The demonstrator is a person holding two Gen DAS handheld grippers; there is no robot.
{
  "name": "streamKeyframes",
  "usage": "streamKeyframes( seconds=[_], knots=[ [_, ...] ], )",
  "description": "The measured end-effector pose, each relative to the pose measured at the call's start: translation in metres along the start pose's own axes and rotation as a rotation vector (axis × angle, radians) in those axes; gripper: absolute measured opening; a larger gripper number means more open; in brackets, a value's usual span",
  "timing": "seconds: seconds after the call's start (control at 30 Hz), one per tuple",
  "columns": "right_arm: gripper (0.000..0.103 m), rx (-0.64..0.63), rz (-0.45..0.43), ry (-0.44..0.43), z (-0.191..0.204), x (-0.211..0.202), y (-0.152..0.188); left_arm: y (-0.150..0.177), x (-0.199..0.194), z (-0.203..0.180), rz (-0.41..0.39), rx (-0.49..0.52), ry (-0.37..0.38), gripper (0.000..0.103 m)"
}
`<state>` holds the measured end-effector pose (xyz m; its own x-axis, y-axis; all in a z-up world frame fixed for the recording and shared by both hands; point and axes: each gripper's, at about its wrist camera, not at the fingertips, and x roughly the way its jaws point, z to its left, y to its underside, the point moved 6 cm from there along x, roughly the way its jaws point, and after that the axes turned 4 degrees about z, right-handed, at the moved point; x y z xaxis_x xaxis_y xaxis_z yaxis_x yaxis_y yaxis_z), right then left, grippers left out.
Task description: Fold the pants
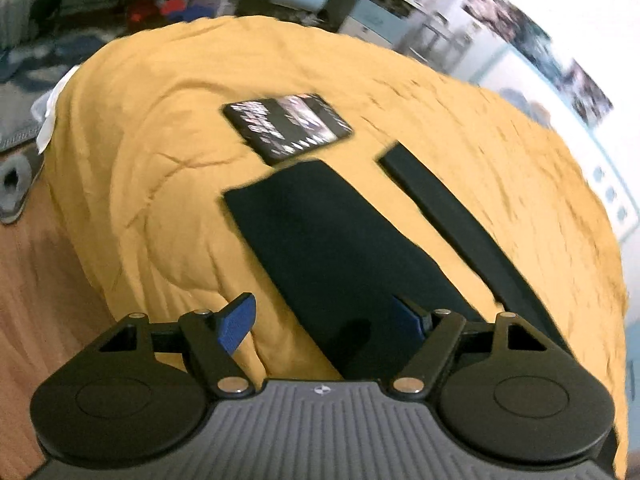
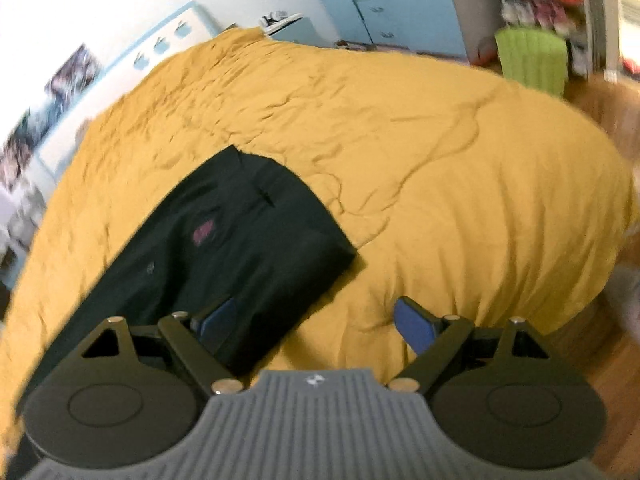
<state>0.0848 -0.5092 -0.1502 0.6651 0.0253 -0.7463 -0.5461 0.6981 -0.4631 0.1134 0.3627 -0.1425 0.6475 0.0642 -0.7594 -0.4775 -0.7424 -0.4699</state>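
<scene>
Black pants lie flat on a mustard-yellow bedspread. In the left wrist view the two legs (image 1: pixel 336 240) spread apart, one wide, one a narrow strip (image 1: pixel 452 216). My left gripper (image 1: pixel 326 316) is open and empty, hovering above the wide leg near the bed's edge. In the right wrist view the waist end of the pants (image 2: pixel 240 236) shows, with a small pink label. My right gripper (image 2: pixel 316 320) is open and empty above the waist corner, its left pad over the cloth.
A dark, flat printed book or case (image 1: pixel 288 126) lies on the bedspread (image 1: pixel 160 160) just beyond the leg cuffs. Wooden floor (image 1: pixel 36 280) lies to the left of the bed. A green chair (image 2: pixel 532 60) and blue cabinets stand behind the bed.
</scene>
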Motion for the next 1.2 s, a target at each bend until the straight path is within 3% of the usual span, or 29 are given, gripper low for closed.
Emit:
streamKeyframes(
  seconds=[0.17, 0.27, 0.37, 0.47, 0.63, 0.83, 0.87, 0.9, 0.93, 0.97, 1.2],
  knots=[
    [0.083, 0.094, -0.008, -0.052, -0.007, 0.006, -0.004, -0.012, 0.022, 0.024, 0.020, -0.189, 0.098, 0.086],
    [0.079, 0.159, -0.017, -0.093, -0.015, 0.006, -0.007, -0.014, 0.030, 0.027, 0.028, -0.208, 0.108, 0.086],
    [0.065, 0.218, -0.035, -0.109, -0.022, 0.002, -0.010, -0.019, 0.031, 0.019, 0.019, -0.191, 0.100, 0.086],
    [0.055, 0.256, -0.059, -0.142, -0.025, -0.002, -0.015, -0.021, 0.028, 0.014, 0.019, -0.165, 0.062, 0.075],
    [0.048, 0.288, -0.071, -0.189, -0.029, -0.002, -0.016, -0.018, 0.019, 0.023, 0.003, -0.211, 0.057, 0.042],
    [0.045, 0.261, -0.012, -0.197, -0.012, 0.017, -0.007, -0.019, 0.022, 0.026, -0.001, -0.231, 0.060, 0.036],
    [0.037, 0.240, -0.014, -0.180, -0.009, 0.019, -0.007, -0.020, 0.023, 0.025, -0.001, -0.233, 0.053, 0.033],
    [0.008, 0.231, -0.015, -0.171, -0.007, 0.020, -0.008, -0.020, 0.022, 0.023, -0.007, -0.235, 0.046, 0.022],
    [0.002, 0.247, -0.019, -0.180, -0.006, 0.019, -0.009, -0.021, 0.019, 0.020, -0.021, -0.226, 0.036, 0.009],
    [0.002, 0.260, -0.030, -0.193, -0.005, 0.018, -0.011, -0.023, 0.014, 0.016, -0.036, -0.210, 0.028, 0.004],
    [0.002, 0.324, -0.046, -0.304, 0.002, 0.007, -0.025, -0.047, 0.001, -0.015, -0.063, -0.169, 0.063, 0.002]
  ],
)
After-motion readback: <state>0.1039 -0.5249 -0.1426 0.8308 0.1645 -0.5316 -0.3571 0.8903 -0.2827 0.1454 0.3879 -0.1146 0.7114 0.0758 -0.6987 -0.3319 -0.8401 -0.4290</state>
